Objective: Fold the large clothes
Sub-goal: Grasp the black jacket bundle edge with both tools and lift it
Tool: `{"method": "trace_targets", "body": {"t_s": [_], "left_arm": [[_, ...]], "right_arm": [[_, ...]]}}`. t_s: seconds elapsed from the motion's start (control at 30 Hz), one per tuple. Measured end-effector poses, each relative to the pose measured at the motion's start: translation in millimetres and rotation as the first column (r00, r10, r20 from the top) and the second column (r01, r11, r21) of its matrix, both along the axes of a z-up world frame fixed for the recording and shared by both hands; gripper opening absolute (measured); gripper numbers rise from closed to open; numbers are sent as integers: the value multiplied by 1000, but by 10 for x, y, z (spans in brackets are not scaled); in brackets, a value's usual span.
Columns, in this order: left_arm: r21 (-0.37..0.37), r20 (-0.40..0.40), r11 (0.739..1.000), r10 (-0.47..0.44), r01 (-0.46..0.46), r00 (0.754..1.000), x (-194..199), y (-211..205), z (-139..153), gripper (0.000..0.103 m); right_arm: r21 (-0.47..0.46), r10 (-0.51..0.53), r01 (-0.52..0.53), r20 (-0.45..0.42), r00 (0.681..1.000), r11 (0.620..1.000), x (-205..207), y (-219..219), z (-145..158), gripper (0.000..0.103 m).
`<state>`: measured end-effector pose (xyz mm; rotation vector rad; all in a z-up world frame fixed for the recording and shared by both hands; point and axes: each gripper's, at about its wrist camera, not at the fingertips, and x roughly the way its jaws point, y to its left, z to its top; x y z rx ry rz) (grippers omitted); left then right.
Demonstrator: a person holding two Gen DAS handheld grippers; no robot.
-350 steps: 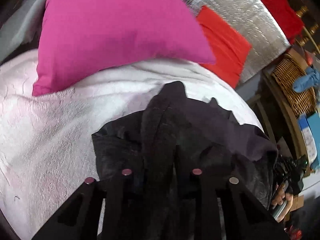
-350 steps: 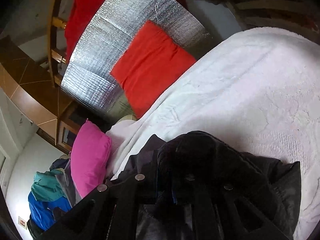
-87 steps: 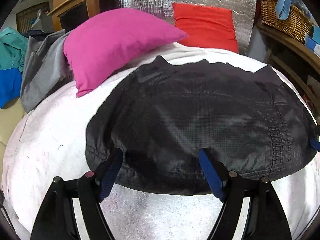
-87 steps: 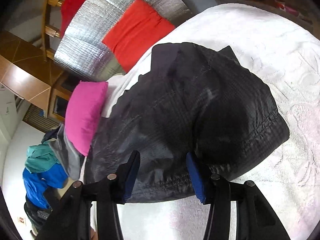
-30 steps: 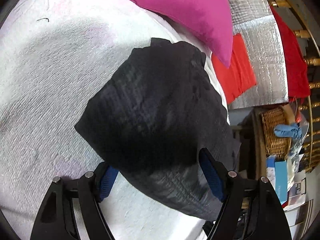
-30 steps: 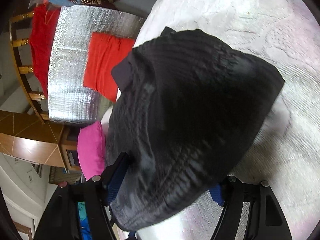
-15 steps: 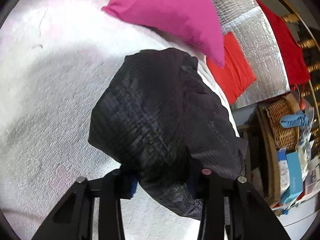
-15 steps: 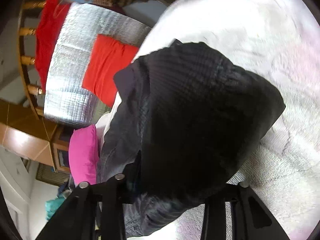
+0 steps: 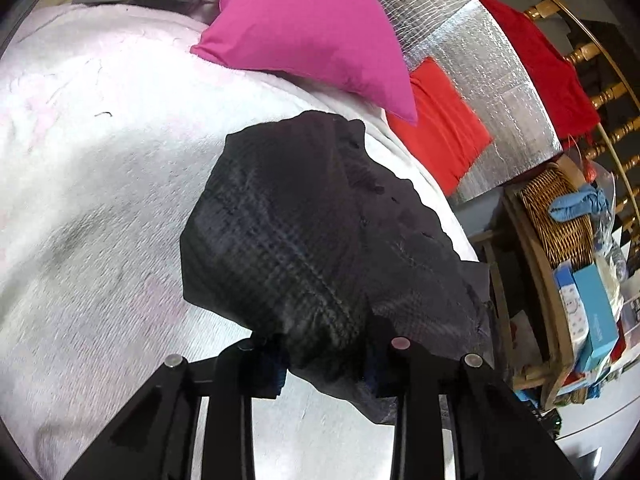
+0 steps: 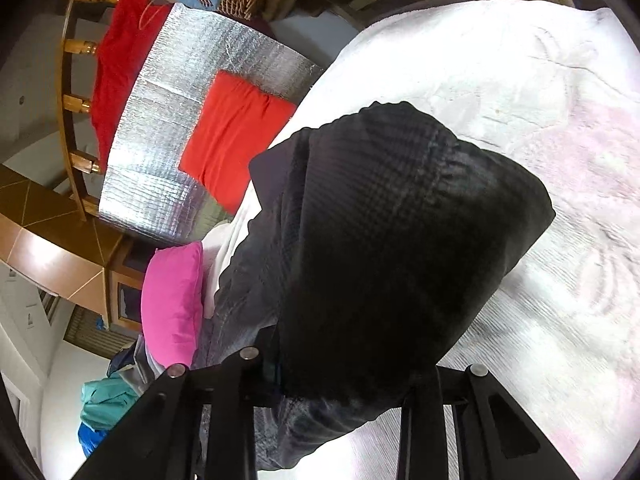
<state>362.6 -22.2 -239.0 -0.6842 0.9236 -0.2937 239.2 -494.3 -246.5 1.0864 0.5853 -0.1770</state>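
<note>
A black quilted garment (image 9: 320, 232) lies folded on a white blanket (image 9: 100, 200) on the bed. My left gripper (image 9: 326, 364) is closed on the garment's near corner; the cloth bunches between the blue-padded fingers. In the right wrist view the same black garment (image 10: 392, 248) fills the middle. My right gripper (image 10: 340, 376) is closed on its near edge, and the cloth hides the fingertips.
A pink pillow (image 9: 312, 28) and a red pillow (image 9: 444, 124) lie at the head of the bed, against a silver foil panel (image 9: 480, 60). A wicker basket (image 9: 560, 216) and boxes stand on a shelf beside the bed. Piled clothes (image 10: 108, 400) lie beyond the pink pillow (image 10: 172, 304).
Both grippers were open around the garment's edge one second ago. They have closed on the cloth and lifted the edge a little.
</note>
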Motion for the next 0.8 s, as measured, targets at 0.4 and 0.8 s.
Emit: {"method": "trace_targets", "body": {"t_s": [0.4,0.8], "left_arm": [[24,22,999,-38,37,999,-661,100,-46,30],[73,55,994,-80,76,995,-952,214,-101,30]], "right_arm": [[-11,0,0,-10,1000,1000,-437,17,46,32],[-19,19,-20,-29,999,1000,-806,89,-28,32]]}}
